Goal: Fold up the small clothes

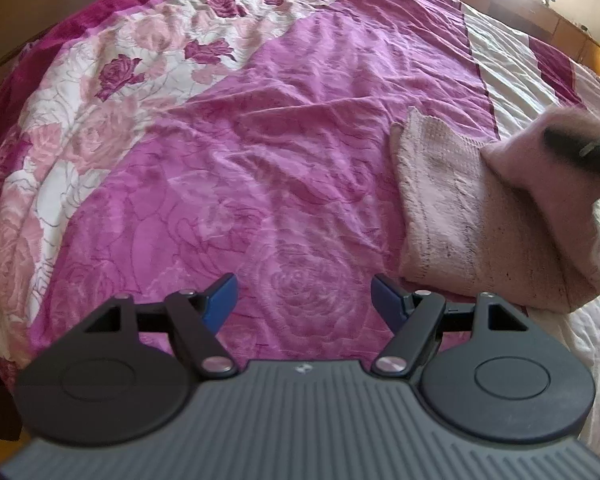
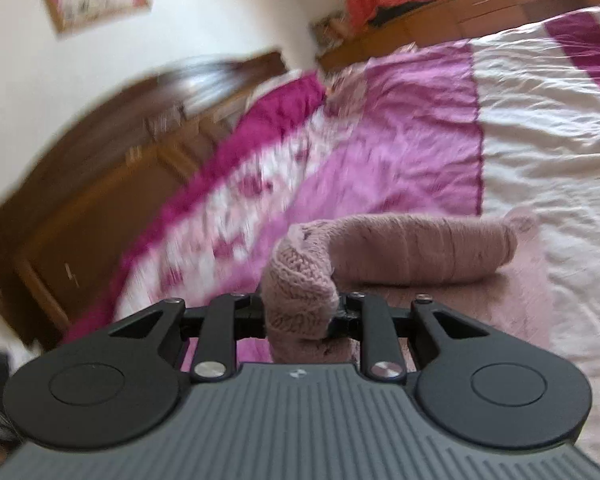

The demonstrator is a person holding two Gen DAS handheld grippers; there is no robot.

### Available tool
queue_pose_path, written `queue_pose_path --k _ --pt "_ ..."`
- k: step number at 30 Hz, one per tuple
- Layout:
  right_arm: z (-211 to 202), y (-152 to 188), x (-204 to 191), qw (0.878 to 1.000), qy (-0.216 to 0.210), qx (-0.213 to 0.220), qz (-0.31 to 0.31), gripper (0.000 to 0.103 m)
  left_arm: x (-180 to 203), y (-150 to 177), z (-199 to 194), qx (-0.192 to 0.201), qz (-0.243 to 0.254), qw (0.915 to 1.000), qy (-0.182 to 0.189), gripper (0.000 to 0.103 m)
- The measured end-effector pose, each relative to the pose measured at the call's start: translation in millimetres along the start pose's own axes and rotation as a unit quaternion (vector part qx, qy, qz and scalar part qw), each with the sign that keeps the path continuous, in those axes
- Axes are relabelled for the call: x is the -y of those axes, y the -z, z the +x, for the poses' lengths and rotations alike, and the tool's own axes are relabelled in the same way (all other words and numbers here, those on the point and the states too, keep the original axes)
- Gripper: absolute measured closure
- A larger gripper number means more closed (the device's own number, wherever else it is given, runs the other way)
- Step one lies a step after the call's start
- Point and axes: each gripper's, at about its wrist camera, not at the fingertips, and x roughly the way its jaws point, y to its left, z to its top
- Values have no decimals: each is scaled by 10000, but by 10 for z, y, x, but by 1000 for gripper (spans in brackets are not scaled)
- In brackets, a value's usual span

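We see the right claw (image 2: 300, 316) clenched on the pink knit garment's (image 2: 420, 256) corner, while the left claw (image 1: 303, 300) hangs released beside it over the bed (image 1: 260, 152).

A bedspread (image 1: 260, 140) is showing magenta and pink with a rose pattern beside white panels. A knitted garment (image 1: 452, 200) is looking pale dusty pink, and gripper pads (image 1: 220, 300) are showing blue.

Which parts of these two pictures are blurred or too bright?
Left wrist view: the floral magenta bedspread is sharp, only the right claw gripping the pink knitted garment is smeared; the window corner is blown out. Right wrist view: wooden headboard and bedspread streaked; the garment looks fairly sharp.
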Motion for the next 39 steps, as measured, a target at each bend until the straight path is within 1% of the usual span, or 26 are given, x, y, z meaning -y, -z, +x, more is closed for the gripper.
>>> queue_pose_path --k 3,6,9,11,12,14,15,16,18,20,24,28,30,34,39 --pt "271 210 -150 9981 148 -486 -350 76 -61 -5 -1 19 -45 10000 1 28" --pt "484 398 -233 9950 283 -802 -532 74 -93 -16 1 47 -29 10000 -6 28" --pt "540 486 -262 9947 282 -819 -556 63 -87 -44 -7 95 5 10000 26 28" --pt "523 498 -280 9952 201 -805 -524 50 -65 -79 -17 136 42 9999 93 28" --pt "488 510 -288 9957 114 -804 -456 47 -51 -99 -22 163 60 9998 133 28" --pt "364 520 -295 9966 -29 -753 -331 40 -11 -148 -31 230 95 9994 232 28" --pt "288 529 -301 9971 -82 -710 -273 38 9 -170 -33 261 109 9992 272 28" --pt "217 528 -302 9974 -97 -669 -232 36 38 -194 -33 292 125 9990 309 28" --pt "38 513 -301 9982 -112 -567 -183 34 102 -240 -25 337 152 9985 391 28" --pt "-117 498 -284 9989 -48 -454 -127 31 176 -285 -13 368 180 9978 521 28" --pt "-391 434 -177 9995 222 -215 -18 27 354 -377 55 432 306 9949 860 28" --pt "-592 383 -15 9984 553 -4 129 24 574 -459 184 463 522 9916 1092 28" --pt "-656 371 78 9973 689 92 239 24 661 -490 262 494 559 9906 1144 28" --pt "-756 409 292 9915 1048 417 645 23 779 -559 447 743 464 9883 1250 29" --pt "-771 490 502 9845 1378 513 958 21 863 -689 729 709 296 9861 1473 30"
